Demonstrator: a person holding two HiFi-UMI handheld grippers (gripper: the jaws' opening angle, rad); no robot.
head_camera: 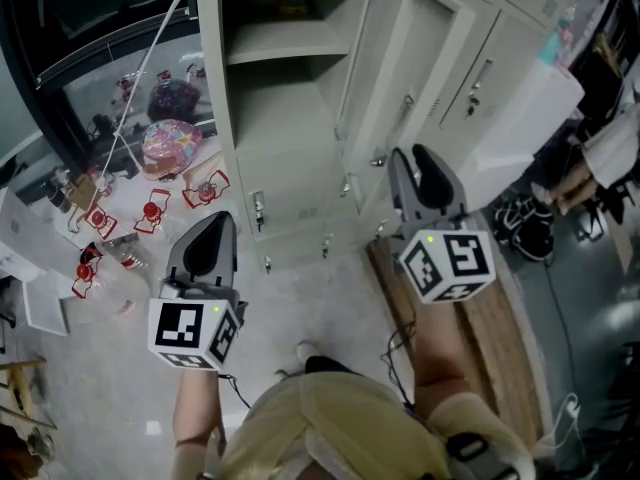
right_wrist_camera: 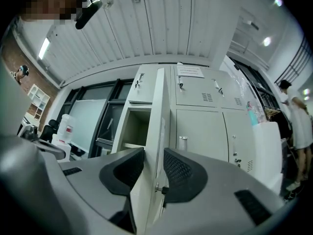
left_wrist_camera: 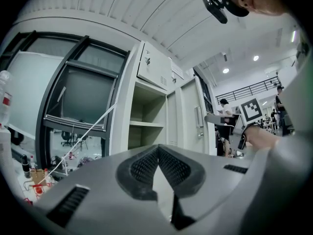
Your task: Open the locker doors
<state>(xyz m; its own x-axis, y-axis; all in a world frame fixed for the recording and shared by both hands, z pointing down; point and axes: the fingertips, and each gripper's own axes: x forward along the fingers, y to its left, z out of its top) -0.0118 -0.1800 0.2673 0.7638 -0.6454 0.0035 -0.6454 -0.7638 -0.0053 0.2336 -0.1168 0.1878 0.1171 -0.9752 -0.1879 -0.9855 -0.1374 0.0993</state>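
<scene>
A bank of pale grey lockers (right_wrist_camera: pixel 201 131) stands under a ribbed ceiling. One tall locker door (right_wrist_camera: pixel 157 106) is swung open, seen edge-on, and shows a compartment with one shelf (head_camera: pixel 285 40). I count four shut doors to the right of it.

There are two hand-held grippers. Each carries one cube printed with black-and-white square markers (head_camera: pixel 447 265), which are patterns and not words. The right gripper (right_wrist_camera: pixel 150 166) has its jaws closed onto the edge of the open door. The left gripper (left_wrist_camera: pixel 157 155) has its jaws pressed together with nothing between them, and it is aimed at the open compartment.

A paper notice (right_wrist_camera: pixel 190 72) on the locker top has print too small to read. A bottle (right_wrist_camera: pixel 64 127) with a red label is just as illegible.
</scene>
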